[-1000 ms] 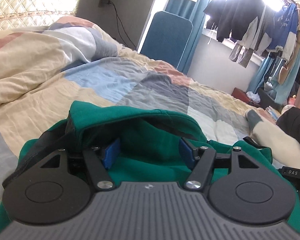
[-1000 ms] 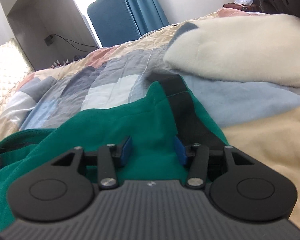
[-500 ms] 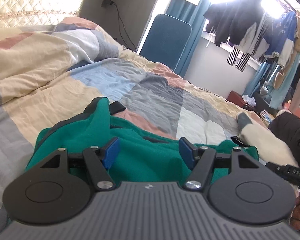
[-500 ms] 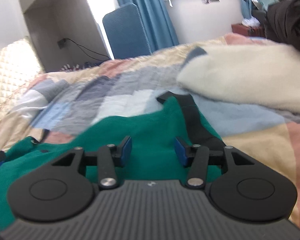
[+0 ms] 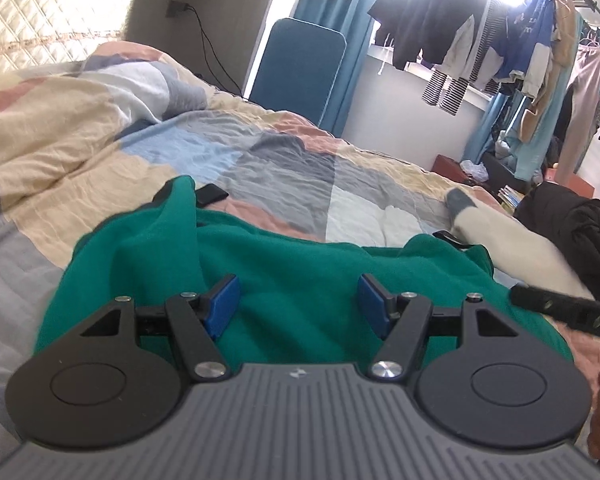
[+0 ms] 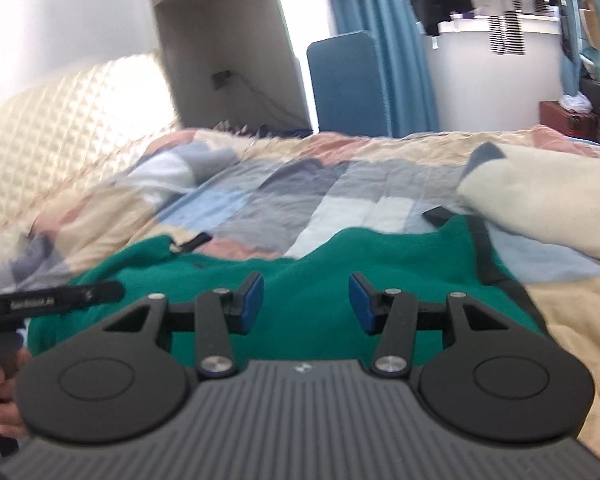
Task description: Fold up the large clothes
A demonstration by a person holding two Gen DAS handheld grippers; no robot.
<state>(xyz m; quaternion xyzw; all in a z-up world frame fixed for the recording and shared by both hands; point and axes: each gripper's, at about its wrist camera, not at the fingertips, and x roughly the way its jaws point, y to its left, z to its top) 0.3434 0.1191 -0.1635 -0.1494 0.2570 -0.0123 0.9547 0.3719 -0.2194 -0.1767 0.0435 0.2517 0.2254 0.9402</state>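
Observation:
A green garment with black trim (image 5: 300, 276) lies folded on the patchwork quilt (image 5: 260, 160); it also shows in the right wrist view (image 6: 340, 264). My left gripper (image 5: 298, 304) is open and empty, raised above the garment's near part. My right gripper (image 6: 304, 300) is open and empty above the garment too. The right gripper's tip (image 5: 564, 308) shows at the right edge of the left wrist view; the left gripper's tip (image 6: 52, 300) shows at the left of the right wrist view.
A cream fleece garment (image 5: 512, 248) lies on the bed to the right of the green one, also in the right wrist view (image 6: 540, 204). A black jacket (image 5: 572, 232) lies beyond it. A blue chair (image 5: 296, 72) and hanging clothes (image 5: 480, 40) stand behind the bed.
Both grippers have risen and pulled back from the green garment. The garment's raised fold has dropped flat on the bed. Both grippers stay open.

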